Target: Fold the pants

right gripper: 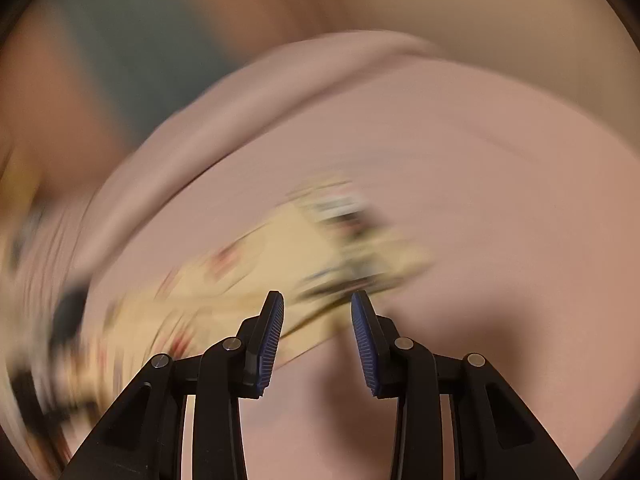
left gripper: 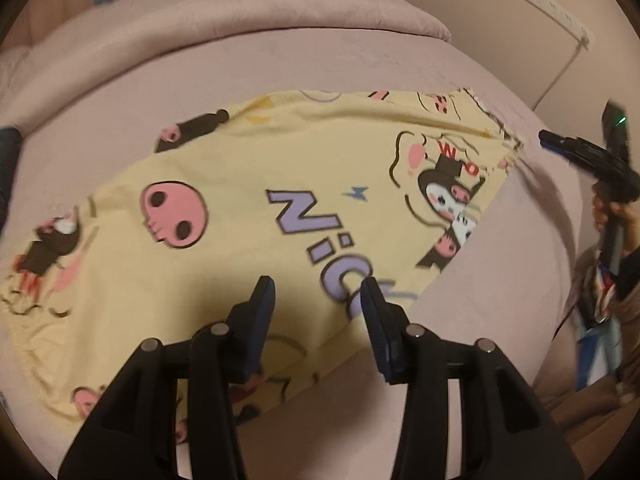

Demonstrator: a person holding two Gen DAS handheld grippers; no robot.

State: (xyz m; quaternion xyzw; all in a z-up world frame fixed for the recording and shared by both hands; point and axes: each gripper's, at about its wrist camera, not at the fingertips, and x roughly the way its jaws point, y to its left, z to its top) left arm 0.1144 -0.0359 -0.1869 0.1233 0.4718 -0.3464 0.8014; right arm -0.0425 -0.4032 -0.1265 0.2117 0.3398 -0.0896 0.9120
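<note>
Left gripper, right gripper both apart, empty above pants; your fast swing risks snagging, undoing fold.

Both tongs parted, holding nothing

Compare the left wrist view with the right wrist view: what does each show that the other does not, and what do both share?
Only the left wrist view shows the print sharply: a pink skull, purple lettering, the other black tongs held in a hand at the right edge, and a white power strip on the wall. Only the right wrist view, heavily blurred, shows the right tongs up close, open and empty. Both share the yellow cartoon-print pants lying on the pink bed cover; the left tongs are open too.
</note>
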